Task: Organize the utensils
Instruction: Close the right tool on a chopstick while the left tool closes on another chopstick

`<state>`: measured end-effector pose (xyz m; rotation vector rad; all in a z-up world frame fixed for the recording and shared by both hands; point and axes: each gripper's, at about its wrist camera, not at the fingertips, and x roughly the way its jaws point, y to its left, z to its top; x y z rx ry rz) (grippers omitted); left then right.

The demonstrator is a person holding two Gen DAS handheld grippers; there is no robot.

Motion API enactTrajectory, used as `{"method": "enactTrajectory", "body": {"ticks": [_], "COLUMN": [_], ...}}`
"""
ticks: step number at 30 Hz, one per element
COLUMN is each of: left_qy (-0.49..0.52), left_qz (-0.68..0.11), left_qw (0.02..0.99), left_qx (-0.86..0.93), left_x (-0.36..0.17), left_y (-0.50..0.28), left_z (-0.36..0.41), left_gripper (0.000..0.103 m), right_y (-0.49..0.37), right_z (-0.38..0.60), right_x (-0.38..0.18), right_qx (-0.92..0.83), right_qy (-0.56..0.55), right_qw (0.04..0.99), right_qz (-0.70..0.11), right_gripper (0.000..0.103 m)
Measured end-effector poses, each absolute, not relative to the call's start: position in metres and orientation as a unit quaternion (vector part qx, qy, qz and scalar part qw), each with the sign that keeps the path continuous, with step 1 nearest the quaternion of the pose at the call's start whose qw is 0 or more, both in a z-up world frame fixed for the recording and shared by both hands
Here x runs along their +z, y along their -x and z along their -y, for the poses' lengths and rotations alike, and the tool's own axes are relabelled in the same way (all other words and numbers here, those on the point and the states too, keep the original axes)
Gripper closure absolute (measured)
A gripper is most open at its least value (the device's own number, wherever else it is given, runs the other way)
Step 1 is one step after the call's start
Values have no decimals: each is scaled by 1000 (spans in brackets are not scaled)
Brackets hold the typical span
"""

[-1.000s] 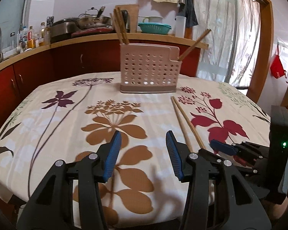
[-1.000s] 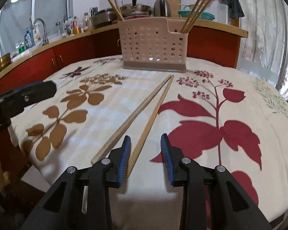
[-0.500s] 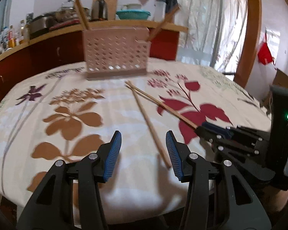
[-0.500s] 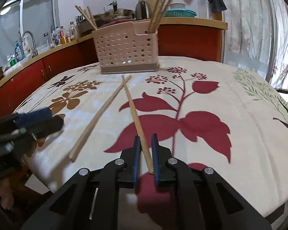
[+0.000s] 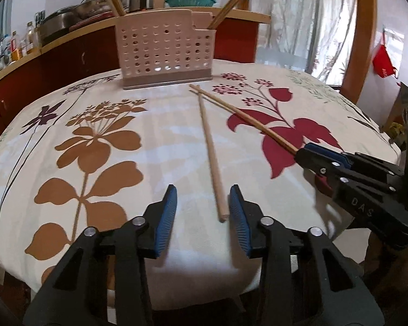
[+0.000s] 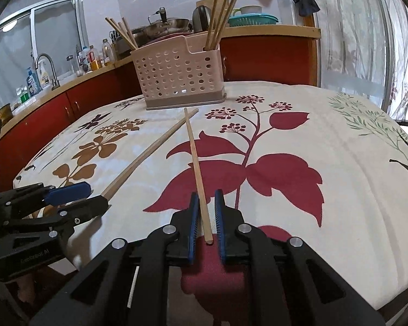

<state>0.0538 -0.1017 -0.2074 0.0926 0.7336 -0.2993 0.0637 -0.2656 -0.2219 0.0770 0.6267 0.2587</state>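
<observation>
Right gripper (image 6: 205, 218) clamps one chopstick (image 6: 194, 160) — left gripper (image 5: 202, 213) closing around another (image 5: 210, 152), pads apart.

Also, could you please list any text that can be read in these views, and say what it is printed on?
"GenRobot.AI": faint, on the body of the left tool, whose jaws are closing with a chopstick between them.
"DAS": on the body of the right tool; any further letters are blurred.
Labels on the bottles by the sink: too small to read.
</observation>
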Motion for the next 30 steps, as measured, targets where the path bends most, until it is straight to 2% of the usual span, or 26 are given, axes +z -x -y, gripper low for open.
{"method": "enactTrajectory", "body": {"ticks": [3, 5, 8, 13, 16, 30], "left_qy": [-54, -57, -52, -43, -39, -36], "left_qz": [-349, -341, -338, -338, -339, -305], "left_qw": [921, 923, 924, 924, 924, 938], "left_qx": [-163, -169, -170, -171, -170, -163], "left_x": [-208, -209, -210, -210, -209, -194], "left_y": [-50, -48, -48, -49, -49, -42], "left_z": [108, 110, 108, 105, 103, 94], "left_gripper": [80, 83, 93, 94, 95, 96], "right_y": [-59, -57, -57, -58, -58, -54], "right_z": [265, 265, 265, 265, 265, 258], "right_x": [-222, -223, -223, -222, -222, -215], "right_qx": [134, 135, 137, 141, 146, 144], "right_qy": [-31, -28, -29, -31, -34, -15], "right_qw": [943, 944, 944, 943, 942, 947], "right_qz": [-303, -300, -299, -300, -301, -285], "right_gripper": [90, 90, 90, 90, 96, 97]}}
